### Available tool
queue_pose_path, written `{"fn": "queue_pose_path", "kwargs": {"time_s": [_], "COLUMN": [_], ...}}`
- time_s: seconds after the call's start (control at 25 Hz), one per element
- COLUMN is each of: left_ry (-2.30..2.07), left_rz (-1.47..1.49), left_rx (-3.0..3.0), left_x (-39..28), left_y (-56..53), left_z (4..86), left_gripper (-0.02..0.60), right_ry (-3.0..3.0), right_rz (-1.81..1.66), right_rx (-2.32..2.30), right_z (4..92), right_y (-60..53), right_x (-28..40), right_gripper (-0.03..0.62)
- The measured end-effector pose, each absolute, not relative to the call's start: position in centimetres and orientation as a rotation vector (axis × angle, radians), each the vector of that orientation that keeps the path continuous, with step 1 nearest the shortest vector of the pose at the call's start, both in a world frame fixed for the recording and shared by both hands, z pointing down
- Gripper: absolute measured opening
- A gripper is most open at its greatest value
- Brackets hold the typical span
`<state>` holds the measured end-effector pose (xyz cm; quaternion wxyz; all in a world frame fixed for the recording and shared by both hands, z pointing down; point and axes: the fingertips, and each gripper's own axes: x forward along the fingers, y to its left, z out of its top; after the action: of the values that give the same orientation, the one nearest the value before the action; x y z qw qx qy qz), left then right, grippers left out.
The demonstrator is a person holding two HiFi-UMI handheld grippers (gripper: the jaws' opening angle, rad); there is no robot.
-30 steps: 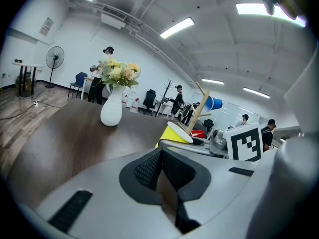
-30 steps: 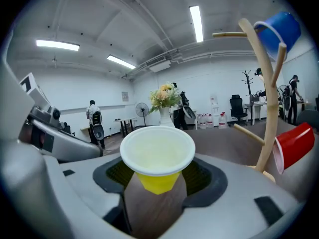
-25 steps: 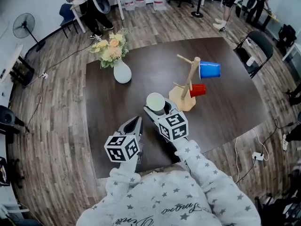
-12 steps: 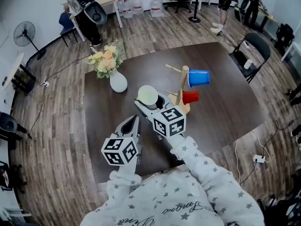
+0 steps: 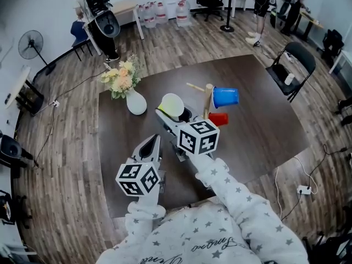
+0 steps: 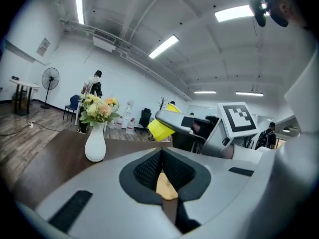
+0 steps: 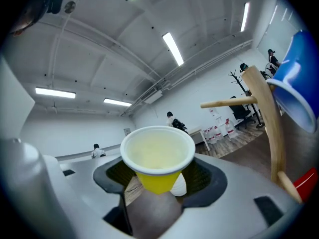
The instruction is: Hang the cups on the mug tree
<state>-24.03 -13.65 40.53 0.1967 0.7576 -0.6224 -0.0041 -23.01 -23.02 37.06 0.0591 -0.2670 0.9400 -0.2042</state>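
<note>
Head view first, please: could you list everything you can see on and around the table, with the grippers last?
table: 1, dark brown, centre of the room
mug tree: 1, pale wood, on the table beyond the right gripper
blue cup: 1, blue, hung high on the tree's right side
red cup: 1, red, hung on the tree below the blue cup
vase: 1, white, table's far left, holding pale flowers
fan: 1, black, on the floor at far left
chair: 1, black, past the table's right end
yellow cup: 1, yellow, in the right gripper
left gripper: grey, shut, empty
right gripper: grey, closed on the yellow cup
</note>
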Motion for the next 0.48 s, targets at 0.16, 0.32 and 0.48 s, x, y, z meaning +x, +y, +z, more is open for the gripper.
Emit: {"fn": "queue_pose_path", "kwargs": {"time_s": [0.16,0.32,0.48], "left_ry": [-1.722,-1.684,-1.643], "left_rz": [-0.001,0.028,0.049], "left_rx": [2.135,2.151,2.164], "left_x": [-23.5,-23.4,-23.2], "left_y": [-13.6,-14.1,-14.2], "left_z": [40.6,41.1,41.2], "left_gripper": [0.025,0.025,0.025], "right_ry": [2.764,2.701,2.623], "right_rz": [-0.709,-0.752,-0.808], "right_rx": [-0.805,-0.858,-0.901], "right_z": [36.2,35.9,35.3], "right_y": [-23.9,-25.8,-27.0], "right_x": [-22.9,-22.9,-22.3], "right_gripper": [0.293,0.293,0.293]}}
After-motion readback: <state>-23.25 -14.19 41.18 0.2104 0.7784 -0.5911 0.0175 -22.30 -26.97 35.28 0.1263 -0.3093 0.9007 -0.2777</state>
